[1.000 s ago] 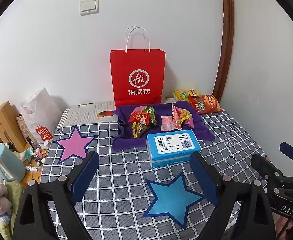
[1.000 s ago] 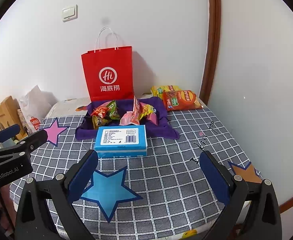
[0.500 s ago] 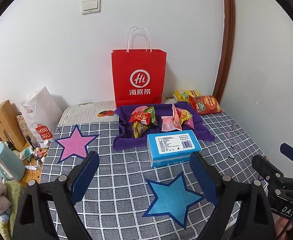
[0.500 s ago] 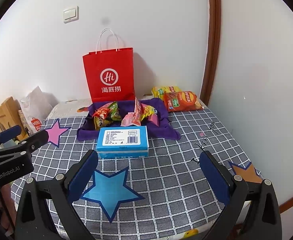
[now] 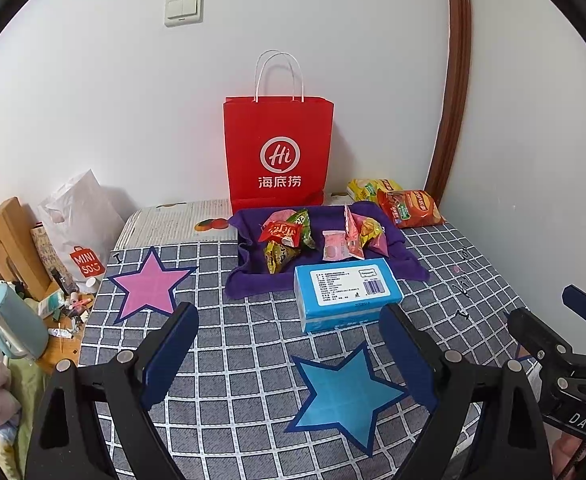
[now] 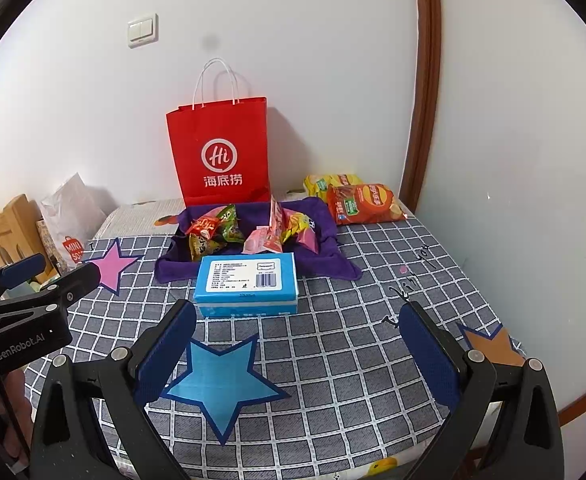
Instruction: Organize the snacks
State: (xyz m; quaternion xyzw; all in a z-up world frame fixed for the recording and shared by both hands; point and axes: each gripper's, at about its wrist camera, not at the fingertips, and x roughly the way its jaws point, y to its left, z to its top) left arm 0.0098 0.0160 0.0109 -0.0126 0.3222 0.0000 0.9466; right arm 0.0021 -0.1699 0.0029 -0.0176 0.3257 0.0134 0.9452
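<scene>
Both-handed, nothing is gripped: the left gripper (image 5: pixel 289 352) and right gripper (image 6: pixel 297 350) hover with jaws spread wide above the grey checked tablecloth (image 6: pixel 353 320). Small bright snack packets (image 5: pixel 317 236) lie heaped on a purple cloth (image 5: pixel 253 276), just behind a blue rectangular tissue box (image 6: pixel 247 282); an orange chip bag (image 6: pixel 363 204) lies beside a red paper shopping bag (image 5: pixel 277 152).

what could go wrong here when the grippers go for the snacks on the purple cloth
The blue box sits right in front of the cloth, so a low reach may shove it. The packets overlap in a pile; a pinch might grab two or snag the cloth. Both open grippers, left and right, sit close and could collide.
</scene>
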